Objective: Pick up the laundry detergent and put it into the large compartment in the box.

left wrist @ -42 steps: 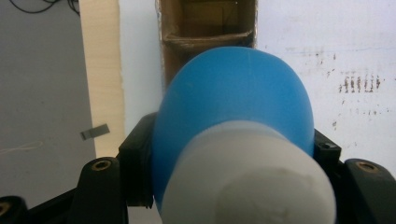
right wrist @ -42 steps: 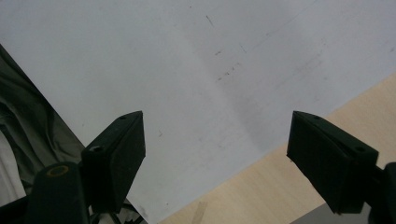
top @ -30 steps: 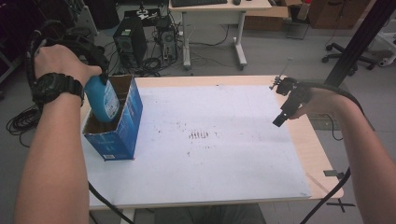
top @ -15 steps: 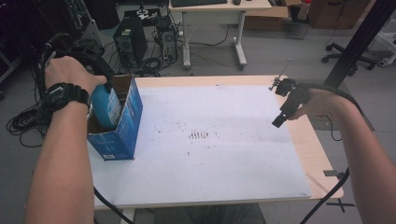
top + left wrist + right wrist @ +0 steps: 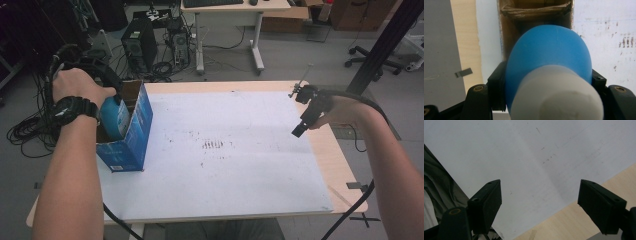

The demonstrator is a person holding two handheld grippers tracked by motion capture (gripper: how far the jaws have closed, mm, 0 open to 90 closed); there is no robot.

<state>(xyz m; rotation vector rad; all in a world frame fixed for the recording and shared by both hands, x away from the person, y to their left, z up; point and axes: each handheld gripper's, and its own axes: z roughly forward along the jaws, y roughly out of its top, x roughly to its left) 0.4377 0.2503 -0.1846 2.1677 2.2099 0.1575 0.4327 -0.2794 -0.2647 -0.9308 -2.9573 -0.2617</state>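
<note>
A big table [image 5: 345, 175] with a white sheet [image 5: 240, 170] on top is sitting in front of the person. The sheet has small dark marks in the middle.

A blue cardboard box [image 5: 131, 135] is standing open at the far left of the sheet. In the left gripper view, its brown inside [image 5: 536, 15] is lying straight ahead of the jaws, just past the thing they are holding.

The left gripper [image 5: 107, 100] is squeezing a blue bottle with a white cap [image 5: 549, 75]. One black jaw is pressing on each side of it, and the white cap end is pointing back at the camera. From above, the bottle [image 5: 115, 117] is sitting partly inside the top of the box.

The right gripper [image 5: 305, 117] is hanging over the right side of the sheet, well apart from the box. Its jaws are spread wide with nothing between them, and white sheet and a bit of wooden table edge are showing below them.

It looks like the bottle is going into the box. Next, the left hand probably needs to push the bottle lower, keep it away from the box walls, and then let the jaws loosen.
</note>
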